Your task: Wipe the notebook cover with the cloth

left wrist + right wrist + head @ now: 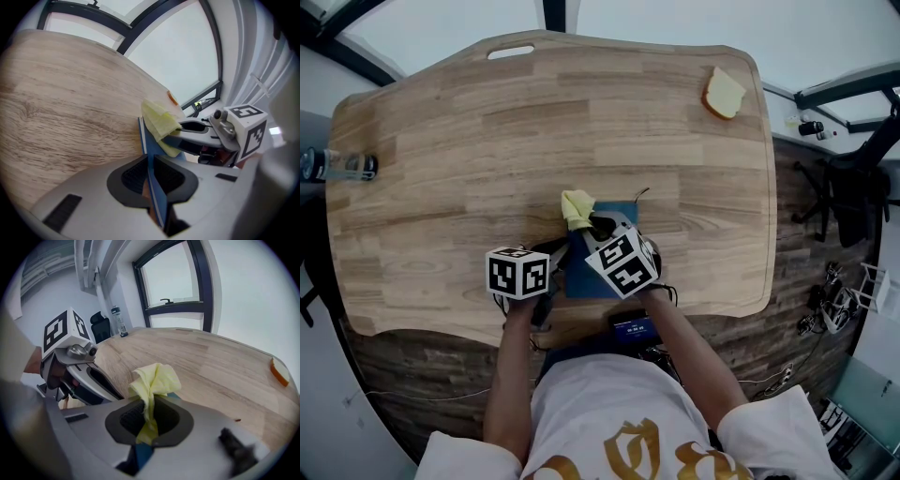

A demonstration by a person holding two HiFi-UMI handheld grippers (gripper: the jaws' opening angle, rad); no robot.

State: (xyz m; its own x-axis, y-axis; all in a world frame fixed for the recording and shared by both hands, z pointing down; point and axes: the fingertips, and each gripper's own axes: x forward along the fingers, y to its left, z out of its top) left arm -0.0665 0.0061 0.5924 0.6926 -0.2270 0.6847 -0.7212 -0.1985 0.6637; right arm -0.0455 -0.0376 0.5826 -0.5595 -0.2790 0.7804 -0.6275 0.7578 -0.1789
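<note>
Where the left gripper [151, 160] stands: its jaws are closed onto an edge of the blue notebook [149, 136], with the pads pressing both faces of the thin cover.
Right gripper [149, 405]: its jaws are clamped on a bunched yellow cloth [154, 380], which rises in a crumpled tuft above the fingertips.
Cloth against notebook: the tuft lies at the notebook's far end and touches the blue cover, as both the left gripper view and the head view show.
Grippers together: they sit side by side and close, the left at the notebook's left side and the right over its right part.
Notebook's place: it is on the wooden table [487, 122], close to the near edge and directly in front of the person [609, 412]. Whether it lies flat or is tipped up cannot be told.
Person: bare forearms reach in from the bottom of the head view, and the white shirt carries a gold print.
Farther out: a pale yellow slice-shaped object [724, 93] lies near the table's far right corner. A bottle [342, 166] is at the table's left edge, and a dark office chair [853, 197] stands on the floor to the right.
</note>
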